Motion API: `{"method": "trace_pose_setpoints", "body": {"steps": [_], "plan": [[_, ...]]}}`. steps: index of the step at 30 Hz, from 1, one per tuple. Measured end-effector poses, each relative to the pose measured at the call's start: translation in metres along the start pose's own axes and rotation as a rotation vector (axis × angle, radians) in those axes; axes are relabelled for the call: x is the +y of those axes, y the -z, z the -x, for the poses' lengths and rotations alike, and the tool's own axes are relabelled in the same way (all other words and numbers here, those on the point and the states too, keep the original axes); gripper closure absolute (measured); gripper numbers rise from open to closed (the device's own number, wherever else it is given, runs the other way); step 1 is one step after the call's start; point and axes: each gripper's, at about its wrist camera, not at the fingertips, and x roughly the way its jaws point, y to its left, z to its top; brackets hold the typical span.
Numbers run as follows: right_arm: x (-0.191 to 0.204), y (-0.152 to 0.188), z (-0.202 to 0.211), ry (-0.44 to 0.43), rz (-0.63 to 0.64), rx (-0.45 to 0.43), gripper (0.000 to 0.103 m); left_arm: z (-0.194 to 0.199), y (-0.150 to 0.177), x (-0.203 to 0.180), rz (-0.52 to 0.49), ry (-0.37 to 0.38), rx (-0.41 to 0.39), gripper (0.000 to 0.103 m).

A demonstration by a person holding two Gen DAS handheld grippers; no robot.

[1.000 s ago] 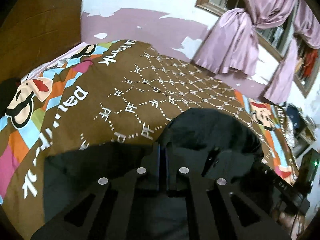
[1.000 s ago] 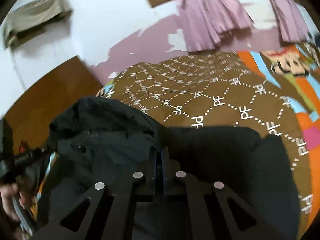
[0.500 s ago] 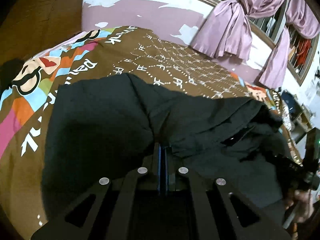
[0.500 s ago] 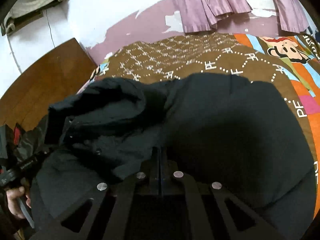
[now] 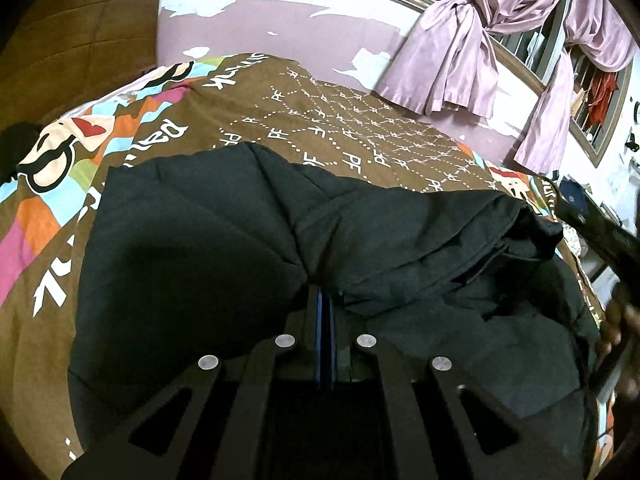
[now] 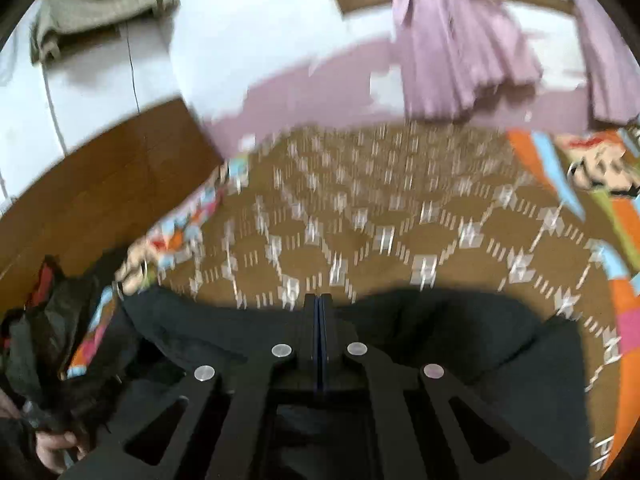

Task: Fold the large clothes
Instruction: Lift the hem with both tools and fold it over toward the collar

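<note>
Large black padded jacket [image 5: 224, 240]: spread over brown patterned bedspread [image 5: 360, 132], crumpled hood end twd right. Left gripper [image 5: 326, 300]: jaws closed, pinching jacket fold. Right gripper [image 6: 319, 304]: jaws closed; fabric pinched or not, can't tell (blur).

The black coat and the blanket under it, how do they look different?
The black coat is plain and dark all over; the blanket is brown with white letters and bright cartoon edges. The coat is puffy and crumpled into folds; the blanket lies flat and smooth. The coat covers only the near part, while the blanket spreads across the whole bed. Both are soft cloth. The left claw is pinching the coat.
</note>
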Motion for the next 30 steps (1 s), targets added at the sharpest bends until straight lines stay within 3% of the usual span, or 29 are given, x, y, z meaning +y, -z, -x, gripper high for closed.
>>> {"method": "trace_pose_setpoints", "body": {"steps": [5,10,16,21,25,30], "plan": [[-0.009,0.034,-0.032,0.019,0.012,0.194,0.102,0.007,0.001,0.001,-0.007,0.047,0.002,0.102],[-0.006,0.042,-0.037,0.016,0.044,0.228,0.101,0.029,0.004,-0.001,-0.007,0.103,-0.019,0.102],[-0.002,0.055,-0.028,-0.026,0.056,0.211,0.101,0.064,-0.008,-0.018,-0.051,0.177,-0.130,0.100],[-0.004,0.054,-0.040,-0.029,0.046,0.267,0.101,0.023,-0.037,-0.048,-0.083,0.204,-0.021,0.100],[-0.007,0.058,-0.058,-0.025,0.037,0.347,0.101,-0.032,-0.037,-0.061,-0.133,0.108,0.180,0.100],[-0.002,0.060,-0.073,0.024,0.069,0.370,0.102,-0.059,-0.027,-0.048,-0.137,0.072,0.282,0.102]]}}
